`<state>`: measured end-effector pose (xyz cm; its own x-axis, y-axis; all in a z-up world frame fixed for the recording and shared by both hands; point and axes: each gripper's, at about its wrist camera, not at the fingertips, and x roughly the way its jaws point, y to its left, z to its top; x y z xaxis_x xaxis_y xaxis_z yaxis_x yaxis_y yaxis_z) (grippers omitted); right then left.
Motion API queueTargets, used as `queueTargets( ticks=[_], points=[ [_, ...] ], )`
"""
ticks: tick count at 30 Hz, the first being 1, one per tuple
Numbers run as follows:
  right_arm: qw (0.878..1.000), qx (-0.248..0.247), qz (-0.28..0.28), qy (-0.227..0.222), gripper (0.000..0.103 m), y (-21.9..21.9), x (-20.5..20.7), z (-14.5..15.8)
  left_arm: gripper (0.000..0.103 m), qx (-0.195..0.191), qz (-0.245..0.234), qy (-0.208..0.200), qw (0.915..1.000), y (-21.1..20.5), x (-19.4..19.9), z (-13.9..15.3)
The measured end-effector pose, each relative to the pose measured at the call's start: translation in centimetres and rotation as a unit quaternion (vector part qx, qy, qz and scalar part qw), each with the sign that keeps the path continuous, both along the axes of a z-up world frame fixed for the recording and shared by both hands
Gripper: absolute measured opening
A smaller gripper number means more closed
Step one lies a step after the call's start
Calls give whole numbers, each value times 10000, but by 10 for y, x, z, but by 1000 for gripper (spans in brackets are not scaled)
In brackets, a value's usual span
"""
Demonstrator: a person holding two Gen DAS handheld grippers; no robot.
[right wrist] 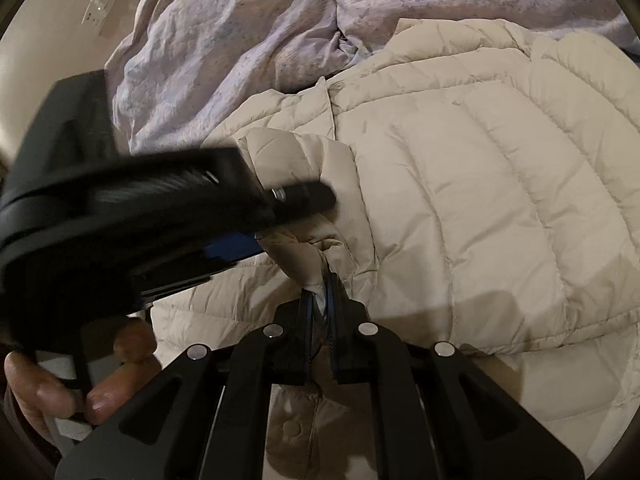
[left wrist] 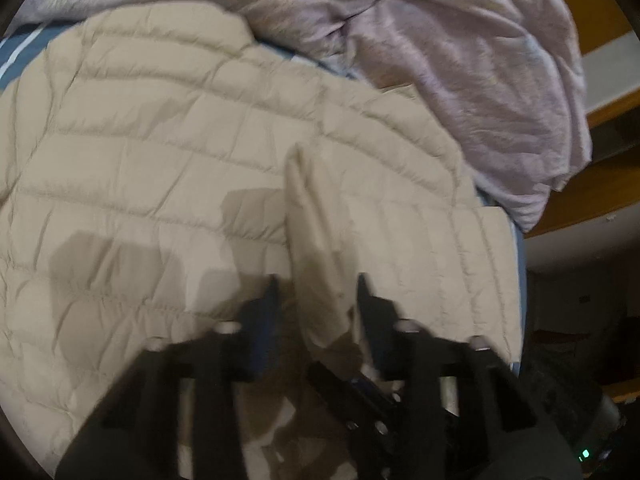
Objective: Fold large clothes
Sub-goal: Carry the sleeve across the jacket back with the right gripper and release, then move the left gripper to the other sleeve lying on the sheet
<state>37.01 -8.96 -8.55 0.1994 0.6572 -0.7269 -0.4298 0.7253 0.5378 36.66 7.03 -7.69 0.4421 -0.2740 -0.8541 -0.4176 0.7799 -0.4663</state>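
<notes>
A beige quilted puffer jacket point(left wrist: 168, 152) lies spread on the bed. In the left wrist view a raised fold of the jacket point(left wrist: 316, 232) runs up between the fingers of my left gripper point(left wrist: 318, 292), which is shut on it. The right wrist view shows the jacket point(right wrist: 480, 184) filling the right side. There my right gripper point(right wrist: 323, 286) is shut on a pinched edge of the jacket point(right wrist: 304, 256) near its zip. My left gripper point(right wrist: 296, 220) reaches in from the left and holds the same bunched part just beyond the right one.
A crumpled lilac duvet point(left wrist: 472, 64) is heaped at the back and right of the jacket. A blue sheet point(left wrist: 28, 52) shows at the far left. The wooden bed frame point(left wrist: 600, 184) and dark floor lie to the right. A person's hand point(right wrist: 60, 388) holds the left gripper's handle.
</notes>
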Motion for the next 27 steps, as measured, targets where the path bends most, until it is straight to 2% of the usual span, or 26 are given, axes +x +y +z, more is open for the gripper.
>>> queueTargets(
  ticks=[1,3,5,6,7,12,18,20,23,27],
  points=[
    [10000,-56,15,-38,8,0,-1,1,16,-31,32,28,10000,2,-1,-3],
    [9998,-135,82,-96,11,-1,-4,4,13,113,61,68,9999,4,-3,-5],
    [9996,-196,87,-157,28,-4,-5,7,10,303,52,45,9995,6,-5,-3],
    [9994,-228,37,-239,45,-7,-5,11,10,432,43,28,9991,8,-6,-1],
    [9992,-236,-16,-324,55,-10,-5,13,10,546,44,10,9985,11,-7,2],
    [9946,-443,-443,-825,55,-27,3,27,10,1130,84,-15,9936,28,-13,9],
    [9888,-1048,-800,-697,55,-28,21,5,13,1504,78,95,9886,37,-15,-1],
    [9859,-1327,-712,-724,56,-23,18,-6,19,1665,41,163,9859,36,-14,-8],
    [9771,-1760,-552,-1063,56,-9,10,-14,27,1840,-2,185,9827,35,-13,-15],
    [9710,-2002,-487,-1212,58,-4,9,-16,37,2020,-57,121,9793,38,-18,-9]
  ],
)
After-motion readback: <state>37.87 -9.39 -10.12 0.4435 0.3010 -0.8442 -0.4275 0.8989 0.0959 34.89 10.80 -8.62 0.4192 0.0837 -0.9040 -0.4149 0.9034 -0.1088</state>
